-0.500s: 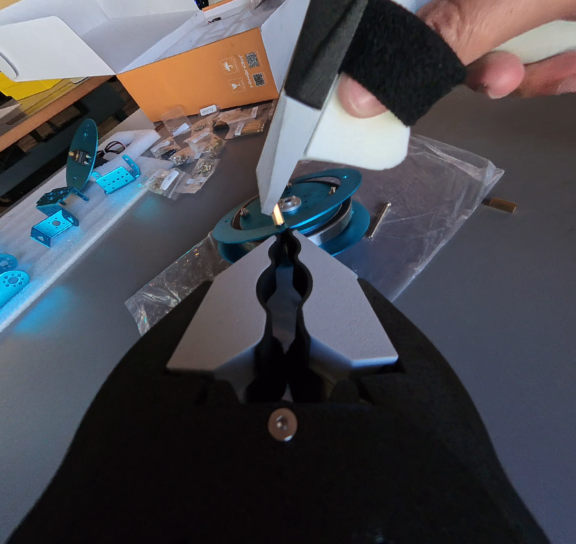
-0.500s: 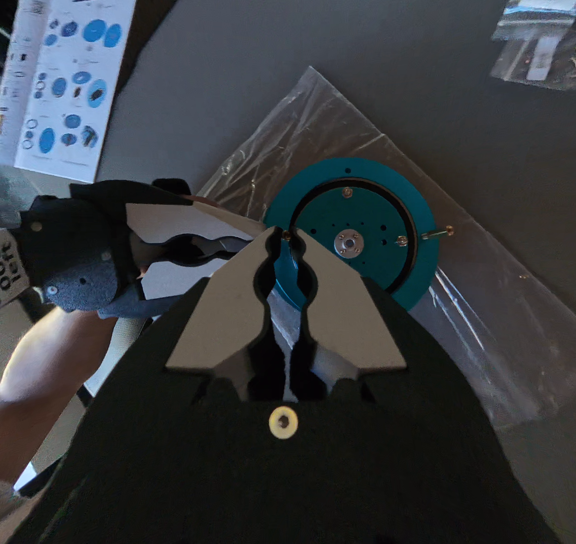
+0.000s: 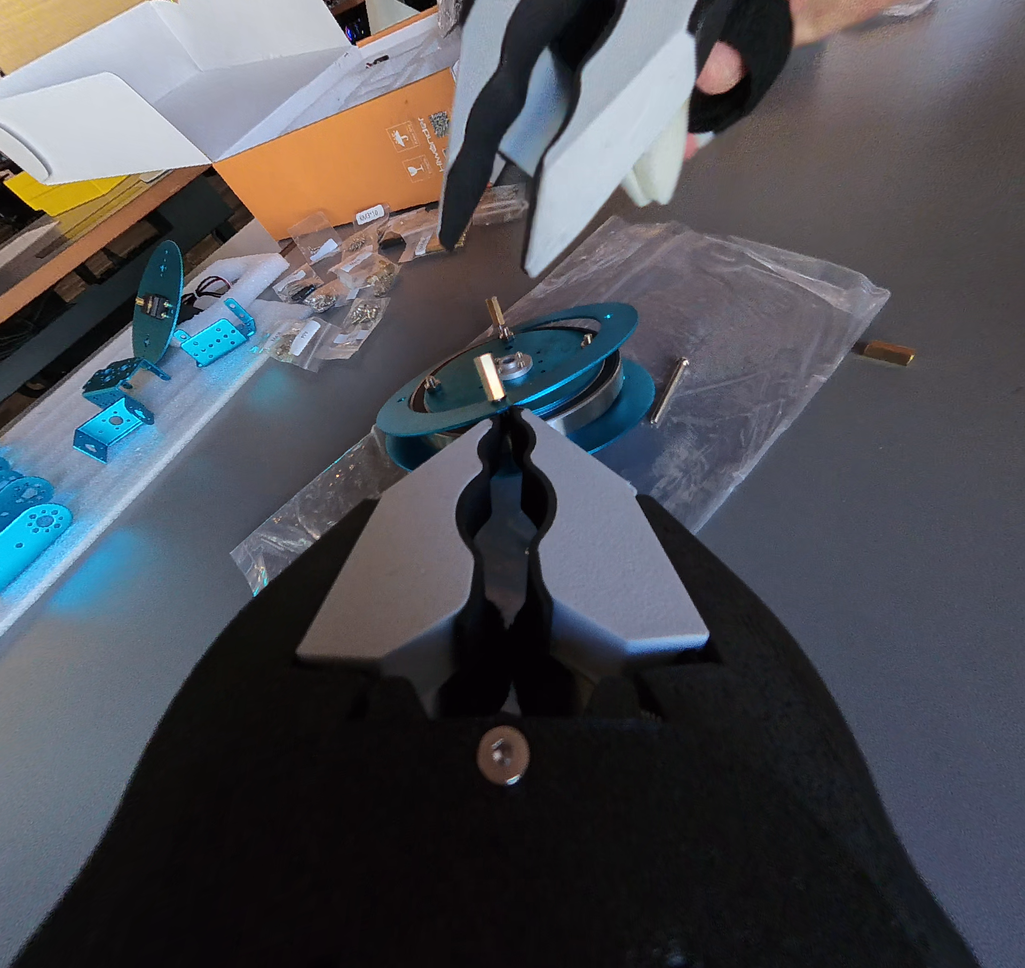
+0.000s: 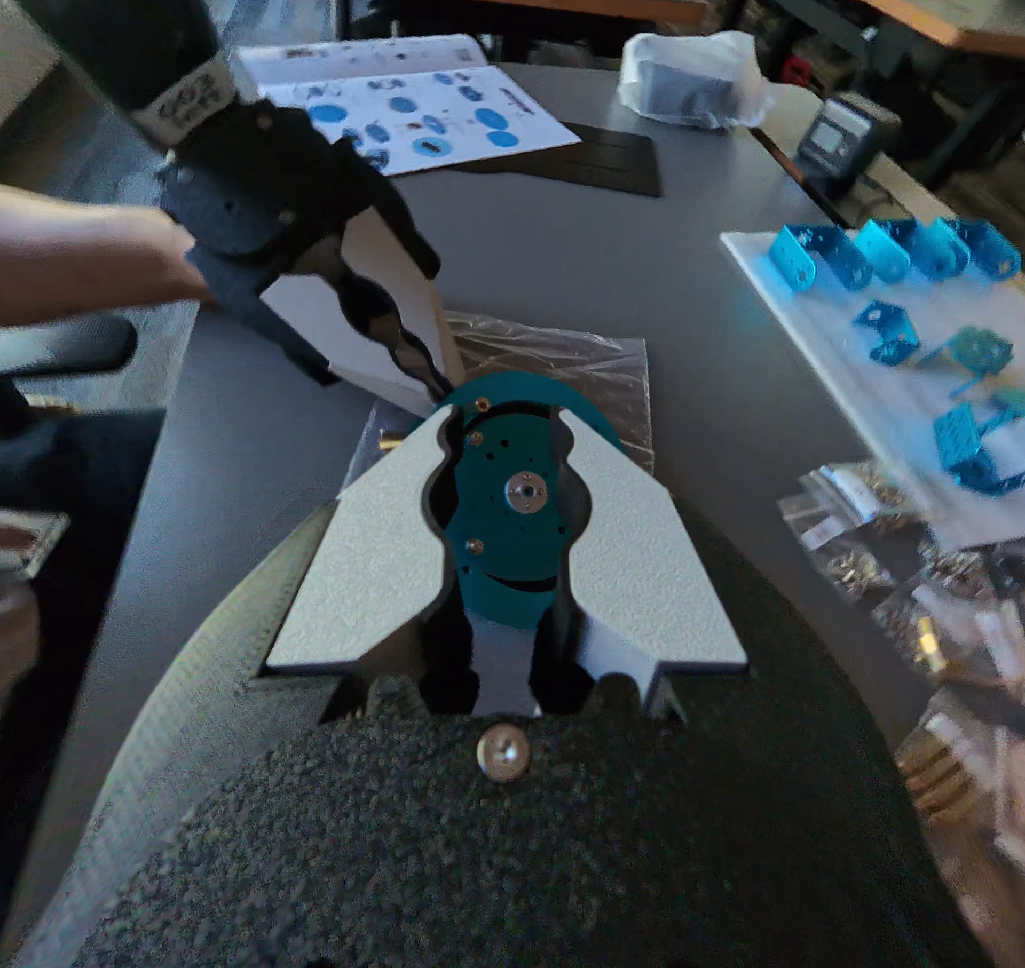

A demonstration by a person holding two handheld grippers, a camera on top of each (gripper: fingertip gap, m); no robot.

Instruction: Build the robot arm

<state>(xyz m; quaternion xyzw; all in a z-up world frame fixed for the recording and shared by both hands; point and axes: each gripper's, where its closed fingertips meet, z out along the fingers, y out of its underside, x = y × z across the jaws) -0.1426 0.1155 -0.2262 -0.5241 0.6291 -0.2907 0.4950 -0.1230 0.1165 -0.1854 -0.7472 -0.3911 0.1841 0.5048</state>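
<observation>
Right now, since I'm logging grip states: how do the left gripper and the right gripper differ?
The left gripper is shut, pinching a brass standoff at its tips; the right gripper is open and empty. The left gripper sits low at the rim of the teal disc; the right gripper hovers above it, with the disc showing between its fingers. Both have white fingers with wavy black pads and point at the disc.
</observation>
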